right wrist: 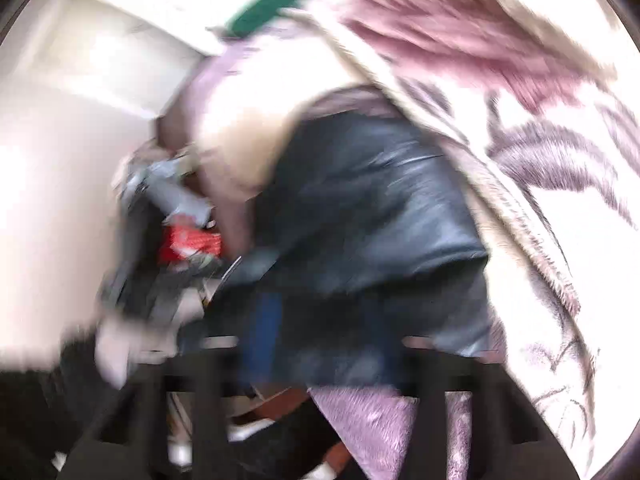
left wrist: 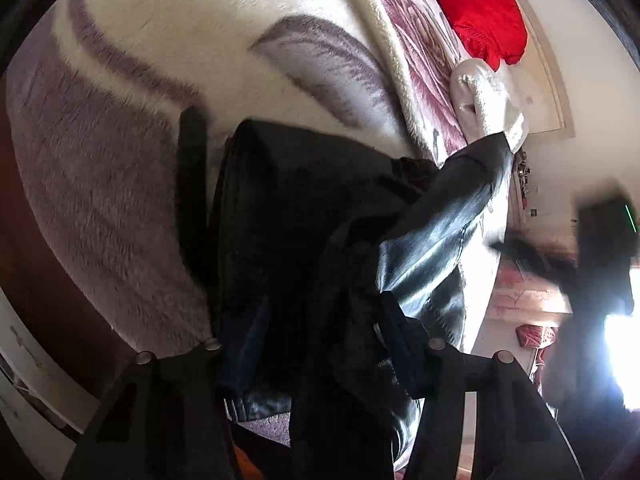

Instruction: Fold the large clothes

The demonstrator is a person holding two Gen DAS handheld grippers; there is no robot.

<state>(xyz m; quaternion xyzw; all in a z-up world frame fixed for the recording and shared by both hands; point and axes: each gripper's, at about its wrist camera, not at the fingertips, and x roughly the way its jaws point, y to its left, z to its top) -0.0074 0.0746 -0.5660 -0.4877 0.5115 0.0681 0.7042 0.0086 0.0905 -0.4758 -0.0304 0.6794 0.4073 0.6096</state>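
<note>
Jaws of both grippers clamp the black leather jacket [left wrist: 432, 240], which hangs bunched between them over the floral blanket [left wrist: 192, 24].

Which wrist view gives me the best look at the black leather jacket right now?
The left wrist view: the black leather jacket is sharp there, draped over the floral blanket. The right wrist view shows it close but smeared by motion blur.

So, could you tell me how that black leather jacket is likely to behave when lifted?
The black leather jacket will probably drape floppily, since it hangs in folds. Its glossy sheen suggests a slippery surface. It looks bulky, so likely rather heavy.
</note>
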